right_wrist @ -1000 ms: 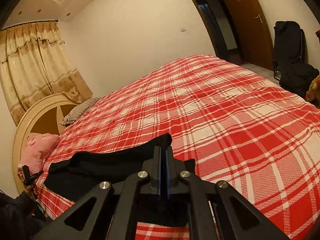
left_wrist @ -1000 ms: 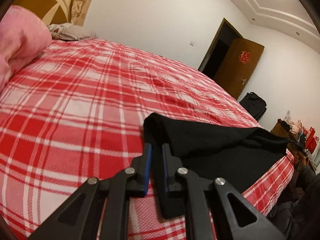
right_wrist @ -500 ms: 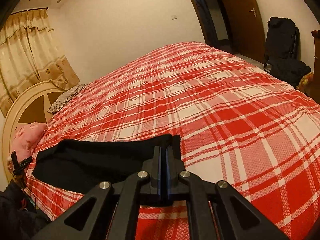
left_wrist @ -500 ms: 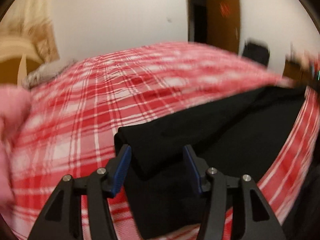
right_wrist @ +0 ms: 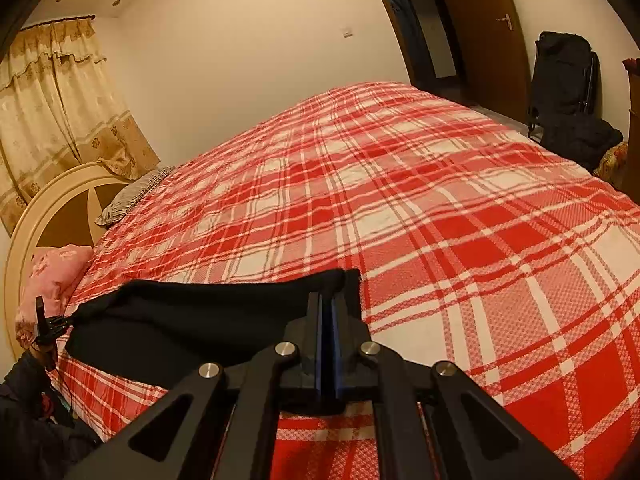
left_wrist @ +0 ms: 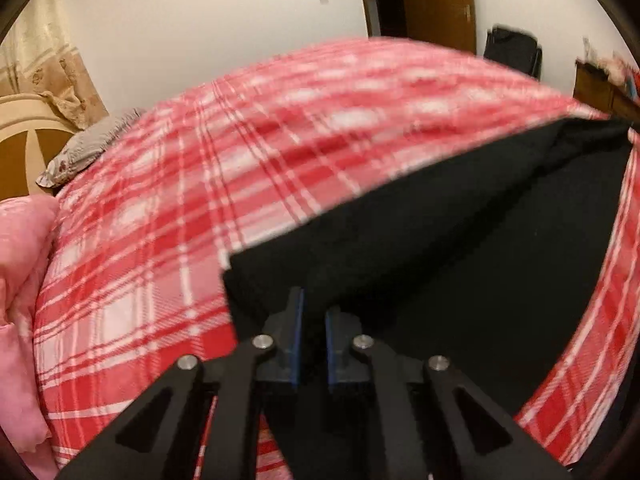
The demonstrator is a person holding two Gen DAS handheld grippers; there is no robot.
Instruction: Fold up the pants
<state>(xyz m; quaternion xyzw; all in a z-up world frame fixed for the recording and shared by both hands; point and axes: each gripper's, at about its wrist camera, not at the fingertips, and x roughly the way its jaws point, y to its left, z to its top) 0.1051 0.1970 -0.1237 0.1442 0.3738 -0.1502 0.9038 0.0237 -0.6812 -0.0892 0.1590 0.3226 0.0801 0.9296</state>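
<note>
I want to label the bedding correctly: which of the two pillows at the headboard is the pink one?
The pink pillow is the one at the near corner of the bed, close to the black pants. The other pillow is grey and lies farther along the headboard.

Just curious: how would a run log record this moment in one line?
left gripper: shut on black pants | right gripper: shut on black pants | plaid bedspread
</note>
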